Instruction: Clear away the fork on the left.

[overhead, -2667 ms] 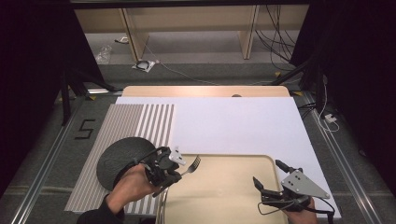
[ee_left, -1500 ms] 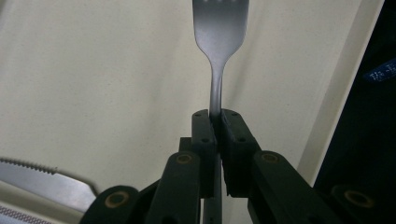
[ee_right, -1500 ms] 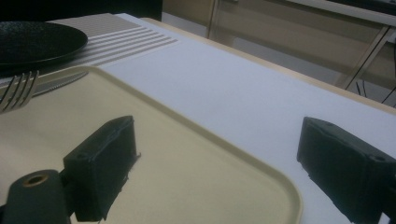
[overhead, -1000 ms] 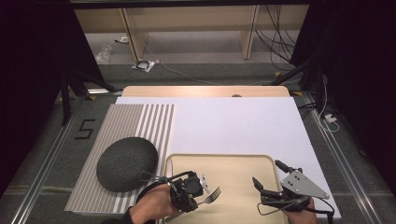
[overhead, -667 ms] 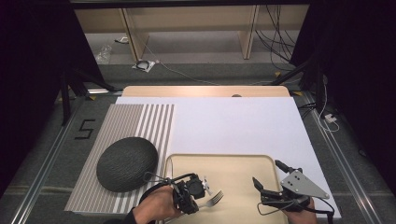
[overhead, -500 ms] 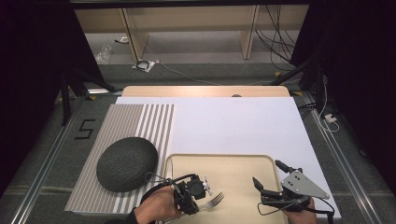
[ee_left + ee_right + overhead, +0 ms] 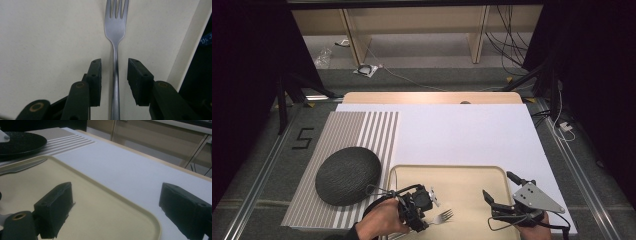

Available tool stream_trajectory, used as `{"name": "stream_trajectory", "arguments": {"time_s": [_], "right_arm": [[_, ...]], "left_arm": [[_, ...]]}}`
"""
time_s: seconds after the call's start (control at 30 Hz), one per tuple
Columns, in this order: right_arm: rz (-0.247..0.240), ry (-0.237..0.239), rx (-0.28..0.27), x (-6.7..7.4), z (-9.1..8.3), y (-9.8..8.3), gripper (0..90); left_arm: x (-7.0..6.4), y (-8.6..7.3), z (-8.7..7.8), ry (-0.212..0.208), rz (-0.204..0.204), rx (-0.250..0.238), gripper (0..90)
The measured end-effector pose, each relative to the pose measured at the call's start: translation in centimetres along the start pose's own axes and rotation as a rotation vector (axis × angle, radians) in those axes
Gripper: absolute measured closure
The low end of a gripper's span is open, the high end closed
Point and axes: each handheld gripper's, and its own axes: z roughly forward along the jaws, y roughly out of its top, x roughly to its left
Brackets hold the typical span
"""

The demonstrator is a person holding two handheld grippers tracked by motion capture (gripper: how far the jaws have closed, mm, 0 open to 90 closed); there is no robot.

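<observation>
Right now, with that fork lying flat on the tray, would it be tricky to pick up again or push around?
Probably a little. The fork looks like polished metal, so it should stay stiff but may slip between pads. Its thin handle lies flat on the smooth tray, so it would likely slide when pushed, not roll. The left hand-held gripper, jaws just opening, straddles it without touching.

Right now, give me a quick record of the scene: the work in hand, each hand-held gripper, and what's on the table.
work in hand: setting a fork down on the beige tray
left hand-held gripper: jaws have just been opening; fork handle lies between the pads, untouched
right hand-held gripper: open, holding nothing, over the tray's right corner
fork: flat on the tray, tines pointing away from the left hand-held gripper
dark plate: on the striped mat, left of the tray
knife: lying on the tray near its left edge
</observation>
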Motion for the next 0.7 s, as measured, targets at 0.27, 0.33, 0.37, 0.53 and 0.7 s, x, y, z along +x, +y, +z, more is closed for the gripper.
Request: {"name": "stream_trajectory", "arguments": {"time_s": [0.27, 0.33, 0.37, 0.53, 0.7], "right_arm": [[-0.002, 0.000, 0.000, 0.0, 0.0, 0.0, 12.8], [-0.002, 0.000, 0.000, 0.0, 0.0, 0.0, 12.8], [-0.002, 0.000, 0.000, 0.0, 0.0, 0.0, 12.8], [-0.003, 0.000, 0.002, 0.1, 0.0, 0.0, 12.8], [-0.004, 0.001, 0.004, 0.1, 0.0, 0.0, 12.8]], "left_arm": [[-0.8, 0.2, -0.5, 0.026, 0.060, -0.111, 86.2], [-1.0, 0.3, -0.3, 0.026, 0.066, -0.112, 89.1], [-1.1, 0.3, -0.2, 0.021, 0.063, -0.110, 89.3], [-1.6, 0.4, 0.8, 0.005, 0.088, -0.083, 89.5], [-1.8, 0.4, 1.4, -0.002, 0.097, -0.066, 89.5]]}}
